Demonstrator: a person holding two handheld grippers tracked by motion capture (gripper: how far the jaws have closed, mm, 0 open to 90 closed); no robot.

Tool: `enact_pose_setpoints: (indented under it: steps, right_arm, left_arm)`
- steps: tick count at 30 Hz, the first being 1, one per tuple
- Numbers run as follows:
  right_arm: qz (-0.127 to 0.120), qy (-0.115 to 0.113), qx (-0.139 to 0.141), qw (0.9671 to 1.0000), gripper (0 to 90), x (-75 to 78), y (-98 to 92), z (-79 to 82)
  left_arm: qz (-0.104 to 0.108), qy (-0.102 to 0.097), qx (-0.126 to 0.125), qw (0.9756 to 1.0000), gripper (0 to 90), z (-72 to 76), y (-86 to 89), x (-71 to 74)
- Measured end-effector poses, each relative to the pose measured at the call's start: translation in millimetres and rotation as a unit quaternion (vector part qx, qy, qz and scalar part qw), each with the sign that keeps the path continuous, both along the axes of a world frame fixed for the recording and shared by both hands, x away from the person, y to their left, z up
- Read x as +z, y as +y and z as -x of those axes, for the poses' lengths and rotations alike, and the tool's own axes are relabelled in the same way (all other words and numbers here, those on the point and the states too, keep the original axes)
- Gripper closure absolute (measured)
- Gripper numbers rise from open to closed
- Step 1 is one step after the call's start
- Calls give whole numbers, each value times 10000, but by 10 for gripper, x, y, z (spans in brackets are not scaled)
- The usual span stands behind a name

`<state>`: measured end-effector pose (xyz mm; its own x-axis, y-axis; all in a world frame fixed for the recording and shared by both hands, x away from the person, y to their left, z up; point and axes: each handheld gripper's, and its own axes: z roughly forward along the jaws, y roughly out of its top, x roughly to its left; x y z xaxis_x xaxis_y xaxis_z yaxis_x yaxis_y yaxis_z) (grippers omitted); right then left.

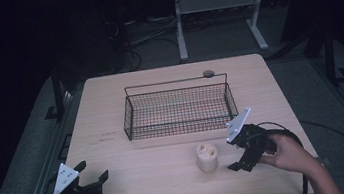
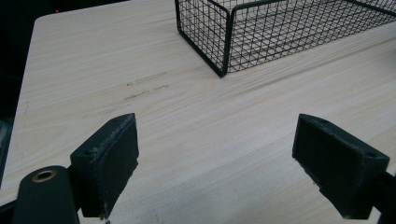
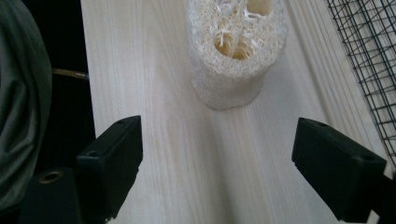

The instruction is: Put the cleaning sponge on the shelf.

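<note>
Standing upright on the bench (image 1: 111, 110) near its front edge and right of the middle, the loofah piece (image 1: 206, 157) shows in the high view with its holed end facing up. The right tongs (image 1: 235, 155) hover just to its right, apart from it, with both jaws spread and nothing between them; a hand (image 1: 288, 154) grips them from the front right corner. The left tongs (image 1: 92, 175) are well apart from the loofah piece, near the front left corner, jaws likewise spread and empty. A black wire basket (image 1: 181, 126) sits behind the loofah piece toward the middle of the bench, and a small round thing on its far rim is too small to make out. The front edge of the bench is cut off by the frame, and the room behind is dark. From the left gripper view, the left tongs (image 2: 215, 168) stand wide apart over bare wood, with a corner of the basket (image 2: 224, 51) ahead toward the far edge; faint scuffs mark the wood between. From the right gripper view, the right tongs (image 3: 217, 168) are held apart, and the loofah piece (image 3: 233, 60) stands ahead of them, beyond the tips and not between the pads, untouched. Its top is cut off by the frame. Basket mesh (image 3: 369, 60) shows at the right, and grey cloth at the left is hard to identify.
</note>
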<state>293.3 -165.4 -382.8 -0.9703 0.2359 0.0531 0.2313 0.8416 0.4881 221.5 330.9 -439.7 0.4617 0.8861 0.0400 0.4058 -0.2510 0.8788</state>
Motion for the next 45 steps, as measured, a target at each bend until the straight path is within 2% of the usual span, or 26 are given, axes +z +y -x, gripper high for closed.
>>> enact_pose_setpoints:
  steps: [7,13,22,34,45]
  right_arm:
    - [54,-66,124,9999,162,53,135,-44]
    - [159,56,201,9997,162,47,223,-112]
    - [225,106,319,9992,162,46,335,-190]
    - [388,212,552,9975,162,75,561,-322]
    - [535,336,645,9959,162,35,666,-387]
  left_arm:
    - [-12,3,-31,10000,137,-1,-6,1]
    - [3,1,-25,10000,137,-2,-1,2]
    - [17,-4,-18,10000,137,-1,0,4]
    - [36,-26,10,10000,137,4,26,14]
    - [28,-37,1,10000,137,4,23,16]
